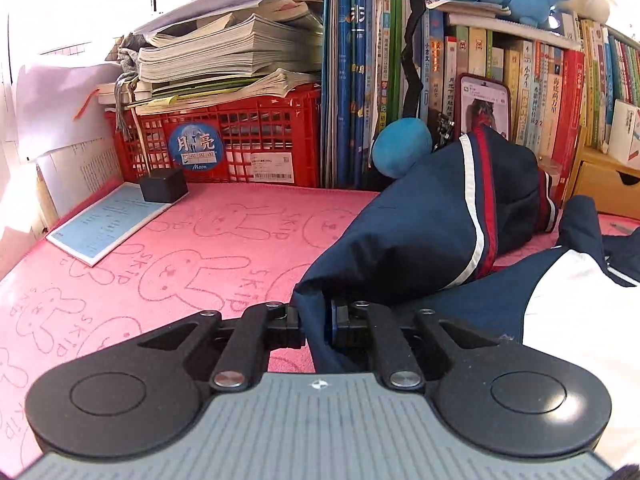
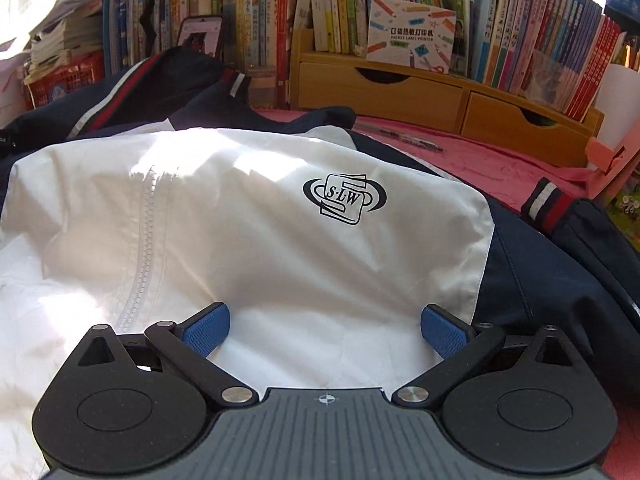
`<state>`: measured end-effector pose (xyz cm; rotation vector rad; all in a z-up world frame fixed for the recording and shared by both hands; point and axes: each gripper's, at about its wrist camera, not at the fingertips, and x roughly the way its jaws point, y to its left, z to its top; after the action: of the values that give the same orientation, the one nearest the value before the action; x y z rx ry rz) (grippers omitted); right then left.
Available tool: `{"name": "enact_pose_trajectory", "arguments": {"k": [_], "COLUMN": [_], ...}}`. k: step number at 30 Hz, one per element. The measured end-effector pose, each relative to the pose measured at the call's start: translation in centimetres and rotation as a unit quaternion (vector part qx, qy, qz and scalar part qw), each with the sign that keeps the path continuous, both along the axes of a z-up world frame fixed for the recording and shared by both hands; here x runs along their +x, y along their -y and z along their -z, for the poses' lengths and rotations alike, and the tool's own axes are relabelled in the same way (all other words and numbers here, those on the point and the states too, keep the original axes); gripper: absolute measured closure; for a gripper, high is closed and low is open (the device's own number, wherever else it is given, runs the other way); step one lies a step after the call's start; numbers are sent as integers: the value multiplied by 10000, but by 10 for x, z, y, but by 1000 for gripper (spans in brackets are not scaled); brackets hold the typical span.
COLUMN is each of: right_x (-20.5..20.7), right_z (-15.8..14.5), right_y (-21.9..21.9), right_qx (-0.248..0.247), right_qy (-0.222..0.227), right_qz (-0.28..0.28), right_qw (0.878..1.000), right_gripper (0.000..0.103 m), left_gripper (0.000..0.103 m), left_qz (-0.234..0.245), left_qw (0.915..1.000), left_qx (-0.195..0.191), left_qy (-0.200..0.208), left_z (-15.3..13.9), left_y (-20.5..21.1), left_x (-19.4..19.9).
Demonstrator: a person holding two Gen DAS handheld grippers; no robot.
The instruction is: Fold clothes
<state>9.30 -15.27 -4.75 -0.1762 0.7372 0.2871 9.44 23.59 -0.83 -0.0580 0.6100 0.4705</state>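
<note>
Folding a sleeve [image 1: 420, 224] of the jacket [image 2: 248, 216]: left tool [image 1: 318, 322] pinching it, right tool [image 2: 324, 330] spread wide; probably next, across the white front.

Left gripper [image 1: 318, 322] fingers pinched together on fabric; right gripper [image 2: 325, 330] fingers spread wide.

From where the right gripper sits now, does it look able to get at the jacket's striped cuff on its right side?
Probably yes. The right gripper is open over the white panel, and the striped cuff lies exposed on the pink mat with nothing between them.
</note>
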Motion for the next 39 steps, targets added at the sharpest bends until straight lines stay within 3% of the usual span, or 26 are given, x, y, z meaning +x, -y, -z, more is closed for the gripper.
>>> {"name": "enact_pose_trajectory", "arguments": {"k": [5, 8, 13, 15, 18, 24, 28, 34, 39], "right_x": [2, 5, 4, -3, -14, -40, -60, -80, -91], "right_z": [-4, -4, -8, -10, -14, -23, -28, -26, -22], "right_y": [5, 11, 13, 16, 26, 51, 69, 92, 102], "right_qx": [11, 162, 149, 114, 93, 96, 2, 60, 273], "right_qy": [-64, -49, -78, -70, -37, -54, -23, -177, -342], "right_qz": [60, 154, 268, 238, 179, 223, 322, 545, 663], "right_qw": [10000, 9997, 9995, 9996, 9998, 9997, 9995, 9983, 9968], "right_gripper": [0, 0, 0, 0, 0, 0, 0, 0, 0], "left_gripper": [85, 78, 75, 69, 47, 45, 29, 27, 29], "left_qz": [-63, -187, -208, -49, 147, 821, 1394, 1894, 2014], "left_qw": [9992, 9985, 9979, 9984, 9976, 9937, 9869, 9743, 9707], "left_qx": [286, 58, 67, -135, -544, -695, -574, -706, -913], "left_qy": [-282, -518, -611, -555, -402, -323, -568, -995, -944], "left_z": [16, 27, 20, 14, 3, -13, -13, 5, 11], "left_y": [1, -8, -2, -3, -9, 11, 44, 76, 85], "left_x": [12, 24, 17, 3, -24, -77, -107, -131, -131]}}
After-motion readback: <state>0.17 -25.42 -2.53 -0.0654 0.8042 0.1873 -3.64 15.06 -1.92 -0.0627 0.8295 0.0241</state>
